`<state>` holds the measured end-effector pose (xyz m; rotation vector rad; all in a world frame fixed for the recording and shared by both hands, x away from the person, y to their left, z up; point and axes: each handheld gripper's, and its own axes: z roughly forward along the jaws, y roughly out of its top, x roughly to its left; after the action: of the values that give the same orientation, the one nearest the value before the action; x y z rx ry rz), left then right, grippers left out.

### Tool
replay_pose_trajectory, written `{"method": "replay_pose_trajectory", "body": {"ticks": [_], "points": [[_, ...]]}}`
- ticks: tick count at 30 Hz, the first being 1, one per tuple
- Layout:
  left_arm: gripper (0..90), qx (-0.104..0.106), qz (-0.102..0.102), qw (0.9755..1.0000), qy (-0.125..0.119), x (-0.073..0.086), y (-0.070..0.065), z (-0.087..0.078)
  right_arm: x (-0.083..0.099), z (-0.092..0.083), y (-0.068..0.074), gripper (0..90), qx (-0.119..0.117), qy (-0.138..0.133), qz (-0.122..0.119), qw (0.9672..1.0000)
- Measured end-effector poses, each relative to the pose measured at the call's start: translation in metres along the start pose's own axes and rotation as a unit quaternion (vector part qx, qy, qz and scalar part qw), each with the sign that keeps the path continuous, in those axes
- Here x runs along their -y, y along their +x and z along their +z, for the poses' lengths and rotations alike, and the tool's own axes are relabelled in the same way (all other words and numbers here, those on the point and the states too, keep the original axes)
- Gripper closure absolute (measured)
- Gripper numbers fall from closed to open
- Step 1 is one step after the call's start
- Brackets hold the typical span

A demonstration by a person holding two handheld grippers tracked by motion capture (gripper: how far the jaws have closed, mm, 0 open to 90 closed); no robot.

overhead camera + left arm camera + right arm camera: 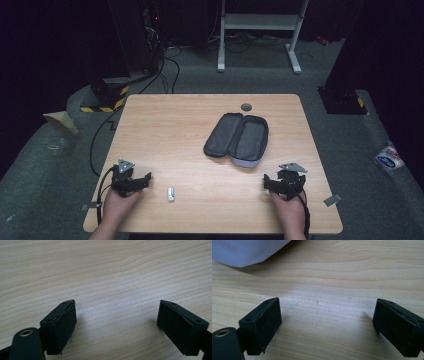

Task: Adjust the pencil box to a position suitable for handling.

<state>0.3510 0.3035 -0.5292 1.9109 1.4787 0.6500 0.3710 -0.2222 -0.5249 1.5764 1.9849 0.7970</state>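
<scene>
Item 1, left gripper (pixel 131 180): held in the person's left hand (pixel 117 202) at about 8 o'clock on the wooden table (pixel 200 200), low over the surface; in the left gripper view (pixel 117 322) its two black jaws stand wide apart with bare wood grain between them, nothing held; Item 2, right gripper (pixel 282 184): held in the person's right hand (pixel 290 210) at about 4 o'clock on the table, a grey three-cornered plate on top; in the right gripper view (pixel 327 322) its jaws stand wide apart over bare wood, nothing between the pads; Item 3, small white object (pixel 171 194): lies flat on the table at about 7 o'clock, just to the 3 o'clock side of the left gripper, apart from it, too small to tell its kind; Item 4, grey zip case (pixel 237 137): lies opened out, both halves showing dark interior, a little to the 2 o'clock side of the table's centre, at about 11 o'clock from the right gripper and apart from it; its pale outer edge shows at 11 o'clock in the right gripper view (pixel 249 251); Item 5, round grey disc (pixel 246 107): set in the tabletop near the far edge at 12 o'clock, just beyond the case
</scene>
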Motion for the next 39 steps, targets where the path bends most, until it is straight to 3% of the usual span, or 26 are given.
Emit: {"method": "replay_pose_trajectory", "body": {"ticks": [39], "points": [[14.4, 0.012, 0.011, 0.9999, 0.000, 0.0011, 0.0013, -0.0008, 0.0027, -0.0074, -0.0033, 14.7, -0.018, -0.012, -0.011, 0.9997]]}}
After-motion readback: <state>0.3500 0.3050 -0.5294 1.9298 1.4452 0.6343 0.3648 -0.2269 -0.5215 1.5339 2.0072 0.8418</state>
